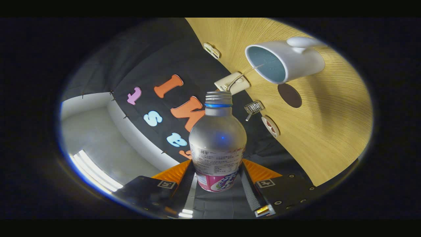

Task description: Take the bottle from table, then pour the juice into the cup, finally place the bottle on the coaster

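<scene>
My gripper (pixel 217 176) is shut on a clear bottle (pixel 217 144) with a pink and white label, and both fingers press on its lower body. The bottle's silvery threaded top with a blue ring points away from me and is tipped over relative to the table. Beyond the top and to its right, a white cup (pixel 296 61) with a blue inside stands on the wooden table (pixel 329 131), its opening turned toward the bottle. A thin pale line (pixel 246 73) runs from near the bottle's top to the cup's opening. A dark round coaster (pixel 289 95) lies on the table beside the cup.
Several small items sit along the table's edge by the booth wall: a beige block (pixel 232 82), a little wire basket (pixel 254 107), a round red and white piece (pixel 270 126) and a pale oval piece (pixel 211 50). A white wall and a strip light (pixel 95 171) show at the left.
</scene>
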### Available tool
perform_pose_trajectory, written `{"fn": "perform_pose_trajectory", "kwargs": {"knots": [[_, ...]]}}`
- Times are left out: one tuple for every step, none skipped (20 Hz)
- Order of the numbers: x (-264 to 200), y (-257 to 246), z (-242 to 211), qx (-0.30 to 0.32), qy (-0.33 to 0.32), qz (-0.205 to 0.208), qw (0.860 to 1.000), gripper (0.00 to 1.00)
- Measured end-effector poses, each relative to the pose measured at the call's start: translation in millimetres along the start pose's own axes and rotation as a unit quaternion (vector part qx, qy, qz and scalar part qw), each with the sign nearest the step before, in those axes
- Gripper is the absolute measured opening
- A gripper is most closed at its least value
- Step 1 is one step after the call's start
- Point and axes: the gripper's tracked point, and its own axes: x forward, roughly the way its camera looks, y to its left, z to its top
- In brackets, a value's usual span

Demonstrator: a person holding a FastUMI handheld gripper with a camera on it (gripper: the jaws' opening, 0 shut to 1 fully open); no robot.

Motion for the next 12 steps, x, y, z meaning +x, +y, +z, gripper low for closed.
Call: {"fn": "perform_pose_trajectory", "kwargs": {"knots": [[-0.8, -0.2, -0.4, 0.003, 0.000, 0.001, 1.000, 0.73], [-1.6, -0.6, -1.3, 0.004, 0.000, 0.000, 1.000, 0.73], [-1.4, -0.6, -1.8, 0.007, 0.000, 0.000, 1.000, 0.74], [-1.3, 0.2, -2.7, 0.010, 0.001, 0.001, 1.000, 0.74], [-1.6, 0.4, -3.3, 0.010, 0.002, 0.001, 1.000, 0.74], [-0.6, 0.6, -3.6, 0.011, 0.002, 0.001, 1.000, 0.74], [-0.2, 0.8, -3.4, 0.012, 0.002, 0.003, 1.000, 0.74], [-0.2, 1.6, -4.0, 0.014, 0.002, 0.004, 1.000, 0.74], [0.2, 1.1, -3.5, 0.015, 0.001, 0.003, 1.000, 0.74], [-1.0, 2.1, -4.0, 0.016, 0.001, 0.003, 1.000, 0.74], [-0.6, 2.1, -4.7, 0.018, 0.002, 0.004, 1.000, 0.74], [-0.8, 2.3, -5.5, 0.020, 0.004, 0.005, 1.000, 0.74]]}}
